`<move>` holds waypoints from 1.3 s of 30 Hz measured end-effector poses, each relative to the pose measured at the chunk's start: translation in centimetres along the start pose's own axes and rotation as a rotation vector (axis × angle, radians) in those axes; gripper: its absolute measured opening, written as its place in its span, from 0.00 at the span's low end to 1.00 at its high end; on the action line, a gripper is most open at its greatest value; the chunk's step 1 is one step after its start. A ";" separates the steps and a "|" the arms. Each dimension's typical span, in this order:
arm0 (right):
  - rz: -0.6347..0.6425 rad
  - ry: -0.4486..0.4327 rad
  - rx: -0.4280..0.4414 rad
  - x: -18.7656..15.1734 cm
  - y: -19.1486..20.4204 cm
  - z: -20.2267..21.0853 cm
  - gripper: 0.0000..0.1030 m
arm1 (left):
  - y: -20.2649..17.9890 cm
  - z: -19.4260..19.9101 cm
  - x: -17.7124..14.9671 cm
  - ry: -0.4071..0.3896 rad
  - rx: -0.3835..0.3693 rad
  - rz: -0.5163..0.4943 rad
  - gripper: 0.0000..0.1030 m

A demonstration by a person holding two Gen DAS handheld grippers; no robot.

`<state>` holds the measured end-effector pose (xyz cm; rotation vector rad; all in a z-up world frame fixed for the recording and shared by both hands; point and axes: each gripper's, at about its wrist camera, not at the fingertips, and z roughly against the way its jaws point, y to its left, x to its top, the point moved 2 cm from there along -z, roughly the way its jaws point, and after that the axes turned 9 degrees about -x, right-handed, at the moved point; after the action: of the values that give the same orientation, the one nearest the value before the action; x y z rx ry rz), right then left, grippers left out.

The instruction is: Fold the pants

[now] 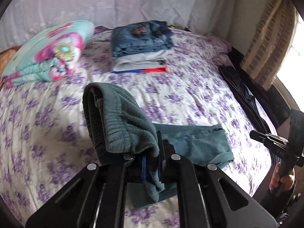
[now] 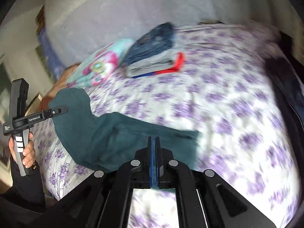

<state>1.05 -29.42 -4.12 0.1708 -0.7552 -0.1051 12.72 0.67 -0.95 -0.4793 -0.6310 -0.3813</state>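
Teal fleece pants [image 1: 121,121] lie partly on the bed, and my left gripper [image 1: 152,152] is shut on their elastic waistband end, holding it lifted above the sheet. The rest of the pants [image 1: 199,142] lies flat on the bed to the right. In the right wrist view the pants [image 2: 117,136] rise at the left, where the left gripper [image 2: 58,111] holds them. My right gripper [image 2: 154,142] is shut with nothing between its blue pads, just above the pants' edge. It also shows at the right edge of the left wrist view [image 1: 254,134].
The bed has a white sheet with purple flowers [image 1: 190,98]. A stack of folded clothes with jeans on top [image 1: 140,45] sits at the back. A folded floral blanket [image 1: 49,53] lies back left. A dark garment [image 1: 245,95] lies along the bed's right edge.
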 end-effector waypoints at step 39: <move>0.031 0.258 -0.136 -1.9 -0.8 -10.5 0.03 | 3.5 -11.2 -7.9 0.229 -0.255 0.173 0.35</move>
<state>6.87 -28.69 -13.04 0.0414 -0.4916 -0.1024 13.74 -0.90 -14.92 -0.7176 -0.3168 -0.3471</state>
